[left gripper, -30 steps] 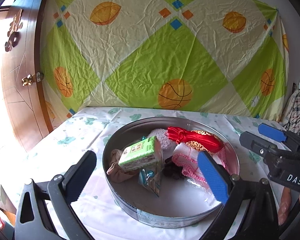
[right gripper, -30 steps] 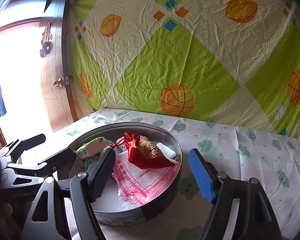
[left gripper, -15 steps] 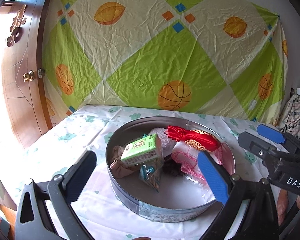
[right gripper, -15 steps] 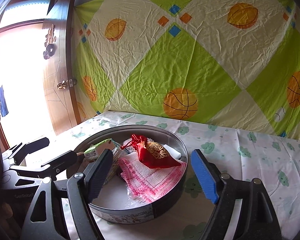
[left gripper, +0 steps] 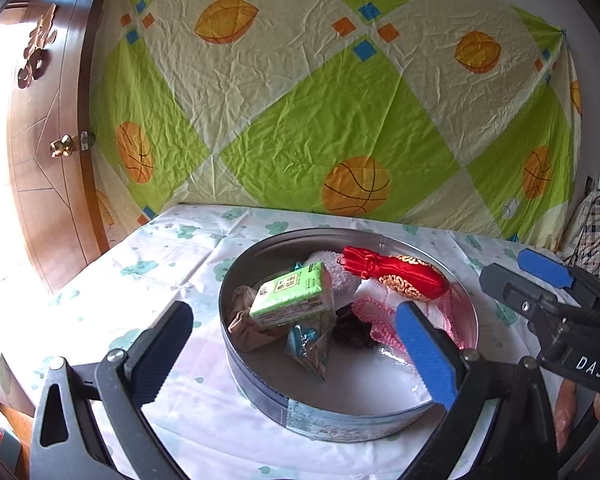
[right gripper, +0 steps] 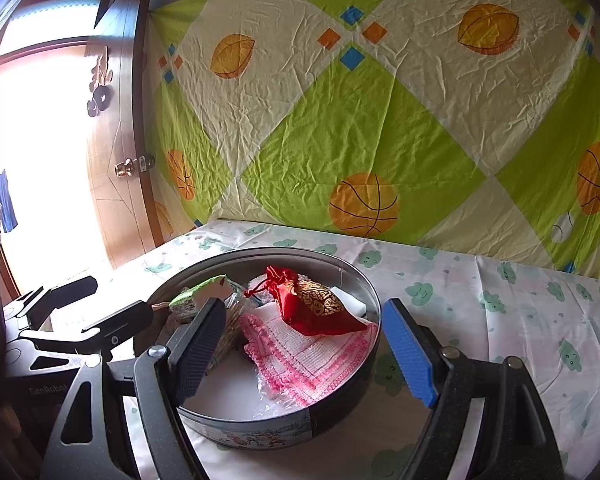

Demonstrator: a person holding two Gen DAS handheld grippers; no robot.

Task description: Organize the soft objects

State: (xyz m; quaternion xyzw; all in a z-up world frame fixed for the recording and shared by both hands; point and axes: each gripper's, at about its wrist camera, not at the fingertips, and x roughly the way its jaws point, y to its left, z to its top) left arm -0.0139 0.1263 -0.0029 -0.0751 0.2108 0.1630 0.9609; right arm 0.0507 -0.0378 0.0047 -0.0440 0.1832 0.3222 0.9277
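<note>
A round metal tin (left gripper: 260, 396) stands on the table and holds the soft things. A green tissue pack (left gripper: 292, 296) leans on a tan stocking (left gripper: 244, 320) at its left. A red and gold pouch (left gripper: 396, 272) lies on a pink-edged white crocheted cloth (left gripper: 380, 320) at the right. My left gripper (left gripper: 293, 312) hangs open in front of the tin with nothing between its jaws. My right gripper (right gripper: 304, 306) is open too, holding nothing, with the pouch (right gripper: 312, 304) and cloth (right gripper: 308, 356) beyond it inside the tin (right gripper: 340, 408). Each gripper shows in the other's view, the right gripper (left gripper: 540, 276) and the left gripper (right gripper: 80, 308).
The table wears a white cloth with green cloud prints (left gripper: 172, 256). A green and cream sheet (left gripper: 340, 120) hangs behind it. A wooden door (left gripper: 40, 160) stands at the left. A checked fabric (left gripper: 596, 224) hangs at the far right. A snack packet (left gripper: 312, 348) also lies in the tin.
The right gripper's jaws have spread a little wider. Both hands have stayed almost still, and the things in the tin have not moved.
</note>
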